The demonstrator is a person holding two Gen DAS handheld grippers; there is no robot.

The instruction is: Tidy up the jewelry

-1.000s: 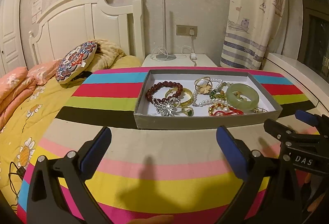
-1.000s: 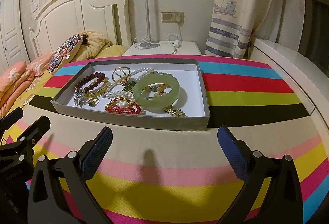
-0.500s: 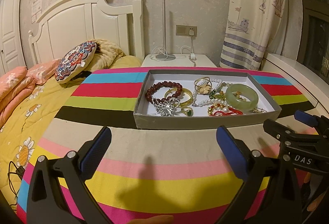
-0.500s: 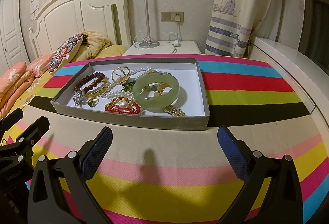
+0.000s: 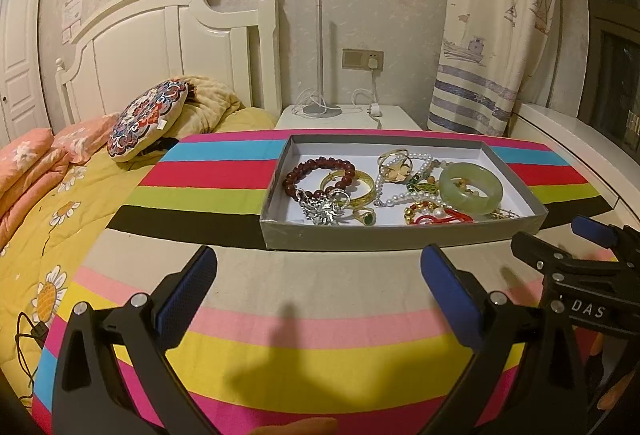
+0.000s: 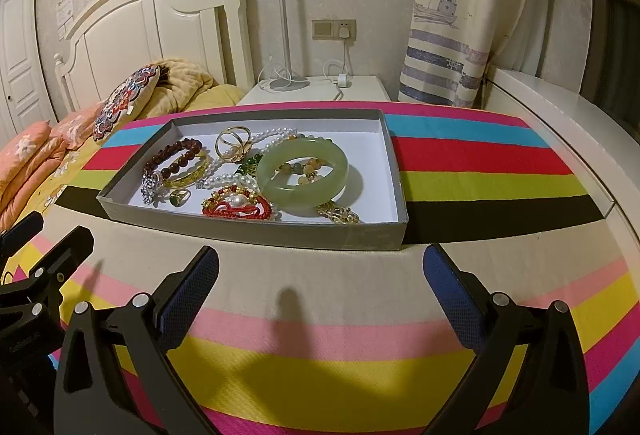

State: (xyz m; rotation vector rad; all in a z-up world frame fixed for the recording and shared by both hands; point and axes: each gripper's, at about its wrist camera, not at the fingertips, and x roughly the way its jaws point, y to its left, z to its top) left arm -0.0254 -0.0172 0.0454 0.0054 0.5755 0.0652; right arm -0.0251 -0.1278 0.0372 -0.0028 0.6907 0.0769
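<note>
A shallow grey box (image 5: 400, 233) (image 6: 256, 231) sits on the striped cloth and holds a heap of jewelry: a pale green jade bangle (image 5: 470, 188) (image 6: 302, 177), a dark red bead bracelet (image 5: 316, 173) (image 6: 174, 155), a gold bangle (image 5: 356, 191), a pearl string (image 5: 394, 195), a red knotted piece (image 6: 236, 209), a silver brooch (image 5: 322, 209) and a green-stone ring (image 5: 366, 215). My left gripper (image 5: 318, 275) is open and empty, short of the box's near wall. My right gripper (image 6: 320, 275) is open and empty too, and shows in the left wrist view (image 5: 592, 247).
The striped cloth (image 6: 480, 171) covers a table. A bed with a round patterned cushion (image 5: 148, 119) lies to the left. A white nightstand (image 5: 348, 117) with a lamp base stands behind, a curtain (image 5: 492, 35) and white ledge (image 6: 560, 123) to the right.
Almost nothing: the views have shifted very slightly. Both grippers stay open and the jewelry has not moved.
</note>
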